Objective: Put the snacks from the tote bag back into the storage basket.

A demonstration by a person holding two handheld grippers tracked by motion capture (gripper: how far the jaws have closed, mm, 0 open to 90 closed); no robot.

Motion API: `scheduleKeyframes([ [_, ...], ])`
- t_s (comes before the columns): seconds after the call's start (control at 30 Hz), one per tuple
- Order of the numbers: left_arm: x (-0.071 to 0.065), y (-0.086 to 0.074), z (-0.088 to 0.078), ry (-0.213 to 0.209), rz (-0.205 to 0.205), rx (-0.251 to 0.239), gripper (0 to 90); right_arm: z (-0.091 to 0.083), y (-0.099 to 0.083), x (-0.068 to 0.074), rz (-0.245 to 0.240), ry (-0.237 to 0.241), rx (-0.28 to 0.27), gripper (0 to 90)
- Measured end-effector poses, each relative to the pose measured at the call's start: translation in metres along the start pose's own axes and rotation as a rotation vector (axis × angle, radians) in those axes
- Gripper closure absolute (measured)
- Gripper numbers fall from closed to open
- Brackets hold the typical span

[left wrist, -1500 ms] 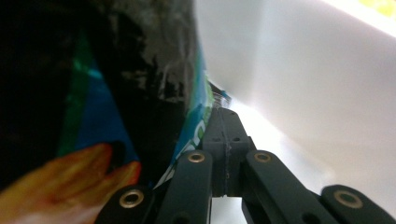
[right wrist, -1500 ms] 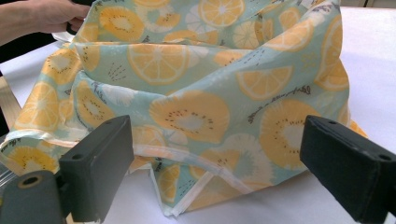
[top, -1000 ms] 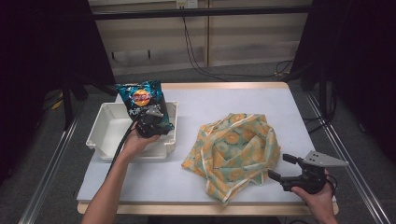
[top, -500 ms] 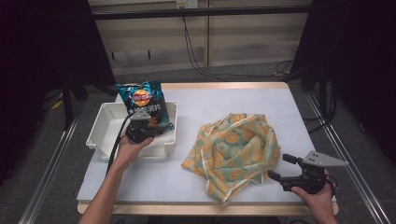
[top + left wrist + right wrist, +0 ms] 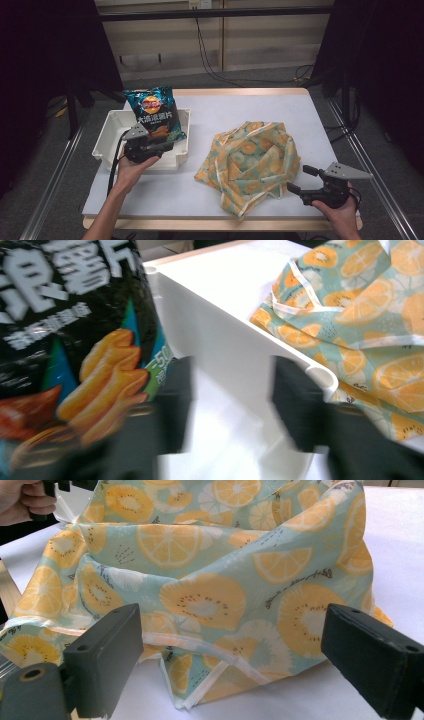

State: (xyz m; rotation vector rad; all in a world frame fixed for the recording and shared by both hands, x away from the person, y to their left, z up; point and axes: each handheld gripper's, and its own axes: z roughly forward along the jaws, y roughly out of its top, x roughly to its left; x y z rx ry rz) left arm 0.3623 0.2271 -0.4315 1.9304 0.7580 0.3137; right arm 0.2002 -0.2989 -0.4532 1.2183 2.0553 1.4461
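Note:
A dark blue chip bag (image 5: 152,112) leans upright in the white bin (image 5: 107,137), its top over the far rim. My left gripper (image 5: 167,146) hovers over the bin's near wall, just below the bag. In the left gripper view the bag (image 5: 75,340) lies left of the blurred jaws, and my left gripper (image 5: 232,405) has just been opening, with only the bin wall (image 5: 225,340) between its jaws. My right gripper (image 5: 301,180) stands open at the near right edge of the orange-print cloth (image 5: 252,157). Seen from the right gripper (image 5: 240,660), the cloth (image 5: 200,580) lies bunched ahead of the wide jaws, untouched.
The bin sits on the left of the white table (image 5: 240,107), the crumpled cloth right of centre. Metal rails run along both sides of the table, and cables lie on the floor behind it.
The left gripper has let go of the chip bag and drawn back toward the near side of the bin. The bag stays leaning in the bin. The right gripper has not moved.

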Motion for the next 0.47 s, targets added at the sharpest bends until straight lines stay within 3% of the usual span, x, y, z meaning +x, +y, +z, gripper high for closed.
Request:
scheduleKeyframes([
  [0.03, -0.001, 0.000, -0.003, 0.001, 0.003, -0.013, 43.2, 0.000, 0.000, 0.000, 0.000, 0.000, 0.000, 9.0],
  [0.23, -0.010, 0.001, -0.015, 0.009, 0.004, -0.058, 29.3, 0.000, 0.000, 0.000, 0.000, 0.001, 0.002, 9.0],
  [0.47, -0.017, -0.001, -0.021, 0.030, 0.004, -0.084, 19.4, 0.000, 0.000, 0.000, 0.000, 0.000, 0.001, 9.0],
])
